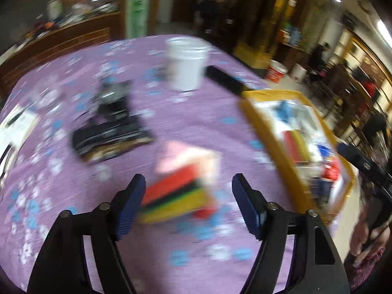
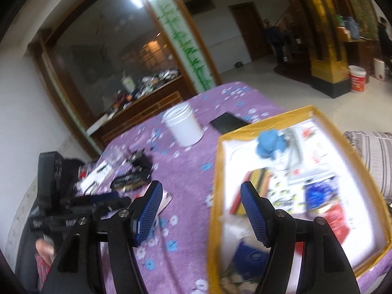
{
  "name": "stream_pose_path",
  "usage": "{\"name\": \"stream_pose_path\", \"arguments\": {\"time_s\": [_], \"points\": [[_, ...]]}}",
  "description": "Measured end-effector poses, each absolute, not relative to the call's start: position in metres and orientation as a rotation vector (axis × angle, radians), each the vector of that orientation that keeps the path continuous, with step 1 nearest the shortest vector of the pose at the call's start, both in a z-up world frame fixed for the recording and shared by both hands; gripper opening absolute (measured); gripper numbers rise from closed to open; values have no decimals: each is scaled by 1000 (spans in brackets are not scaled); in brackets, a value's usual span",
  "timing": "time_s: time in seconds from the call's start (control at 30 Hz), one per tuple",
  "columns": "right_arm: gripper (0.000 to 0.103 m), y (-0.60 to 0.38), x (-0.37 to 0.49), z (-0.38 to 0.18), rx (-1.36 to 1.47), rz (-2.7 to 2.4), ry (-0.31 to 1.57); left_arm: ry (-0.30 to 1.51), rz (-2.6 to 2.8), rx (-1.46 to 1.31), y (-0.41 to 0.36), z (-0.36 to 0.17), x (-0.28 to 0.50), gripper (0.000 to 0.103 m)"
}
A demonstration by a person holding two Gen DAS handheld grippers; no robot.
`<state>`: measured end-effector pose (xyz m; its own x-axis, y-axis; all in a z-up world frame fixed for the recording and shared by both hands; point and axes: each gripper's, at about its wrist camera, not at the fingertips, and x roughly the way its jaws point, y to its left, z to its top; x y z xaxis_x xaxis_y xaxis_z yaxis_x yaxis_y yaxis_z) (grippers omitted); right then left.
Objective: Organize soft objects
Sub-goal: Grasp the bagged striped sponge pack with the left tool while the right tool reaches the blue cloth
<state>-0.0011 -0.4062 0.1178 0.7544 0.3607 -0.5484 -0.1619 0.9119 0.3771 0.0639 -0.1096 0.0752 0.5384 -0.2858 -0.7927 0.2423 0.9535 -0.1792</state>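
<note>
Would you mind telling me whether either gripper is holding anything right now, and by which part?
Nothing is held. The left gripper is open over the sponge stack, pads clear of it. The right gripper is open and empty by the box.

Worktop (image 1: 196,122) under purple flowered cloth. Lying on it: white tub (image 1: 186,63), flat black slab (image 1: 225,79) beside it, yellow-rimmed box (image 1: 257,120) at the right edge. Striped sponge stack (image 1: 178,196) sits nearest; dark packets (image 1: 110,137) to its left.
</note>
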Motion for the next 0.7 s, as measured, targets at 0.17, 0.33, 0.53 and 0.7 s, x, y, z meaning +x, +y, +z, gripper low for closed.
{"name": "stream_pose_path", "arguments": {"time_s": [0.17,0.33,0.53,0.7], "points": [[69,-380,1,106,293,330,698,1005,-325,-168,-82,46,88,73],[69,-362,0,98,265,354,723,1019,-406,-209,-89,27,101,73],[69,-358,-3,92,254,356,743,1055,-502,-120,-101,37,80,73],[69,-359,-2,87,251,360,754,1054,-552,54,-117,39,47,73]]}}
